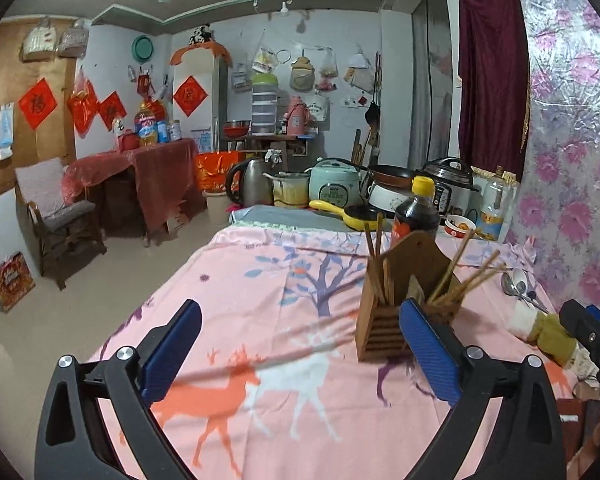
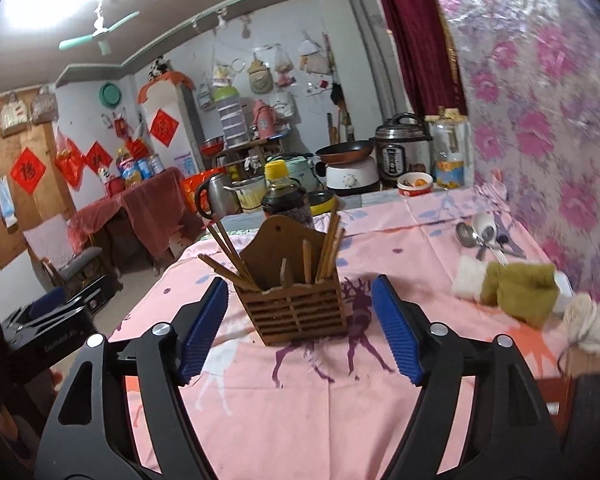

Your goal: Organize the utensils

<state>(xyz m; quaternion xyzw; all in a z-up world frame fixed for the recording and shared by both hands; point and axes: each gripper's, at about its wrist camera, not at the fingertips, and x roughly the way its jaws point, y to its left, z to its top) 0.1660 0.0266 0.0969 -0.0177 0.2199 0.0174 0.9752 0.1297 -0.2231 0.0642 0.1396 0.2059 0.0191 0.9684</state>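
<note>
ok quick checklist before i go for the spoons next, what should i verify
1. Left gripper open, nothing in it: ok.
2. Right gripper open, nothing in it: ok.
3. Wooden holder upright on the pink cloth: ok.
4. Chopsticks in the holder: ok.
5. Spoons loose near the floral wall, still outside the holder: not ok.
6. Free slot for spoons: cannot tell.

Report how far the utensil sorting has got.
Done: the chopsticks stand in the wooden holder. In hand: nothing; the left gripper and right gripper are both open and empty. Left: the spoons lie loose on the pink tablecloth near the wall, apart from the holder, and probably go in next.
</note>
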